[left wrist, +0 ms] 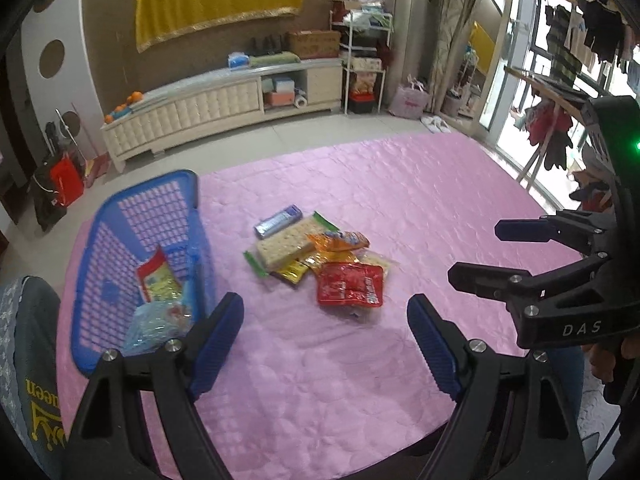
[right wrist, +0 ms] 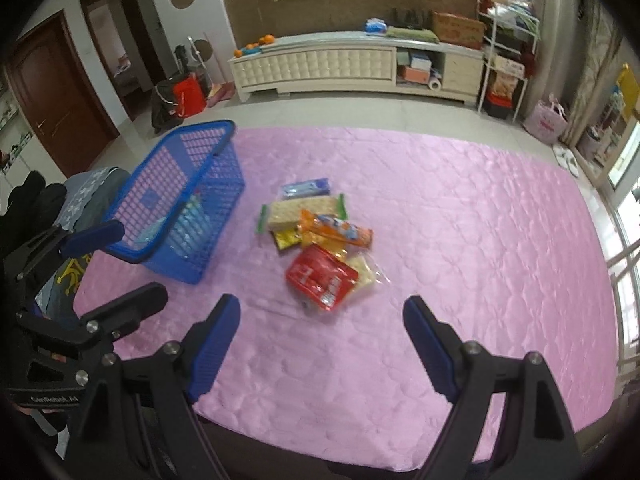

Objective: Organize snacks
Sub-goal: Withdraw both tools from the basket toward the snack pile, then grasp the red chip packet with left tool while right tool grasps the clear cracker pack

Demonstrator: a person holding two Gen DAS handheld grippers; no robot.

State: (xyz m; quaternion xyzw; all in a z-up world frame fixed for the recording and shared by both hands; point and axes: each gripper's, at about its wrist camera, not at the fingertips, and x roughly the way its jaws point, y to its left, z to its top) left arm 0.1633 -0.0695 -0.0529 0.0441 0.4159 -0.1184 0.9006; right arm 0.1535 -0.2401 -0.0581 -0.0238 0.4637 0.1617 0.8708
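Beside the blue basket, on its right, the snacks still to be sorted lie in one overlapping heap on the pink quilted tabletop: a red packet nearest you, an orange wrapper across the middle, a long cracker pack behind it, and a blue-silver pack at the far end. Your left gripper hangs short of the heap with its jaws spread wide and nothing between them; your right gripper does the same, jaws spread and empty, so either could reach in next. I judge the basket sits close to the heap to keep each carry short. It already holds a red-and-yellow packet and a pale blue bag, so the sorting looks partly done.

You cannot read the printing on any wrapper. A yellow sachet and a clear bag are mostly buried under the others, and the basket's near wall screens its contents from the right wrist view.
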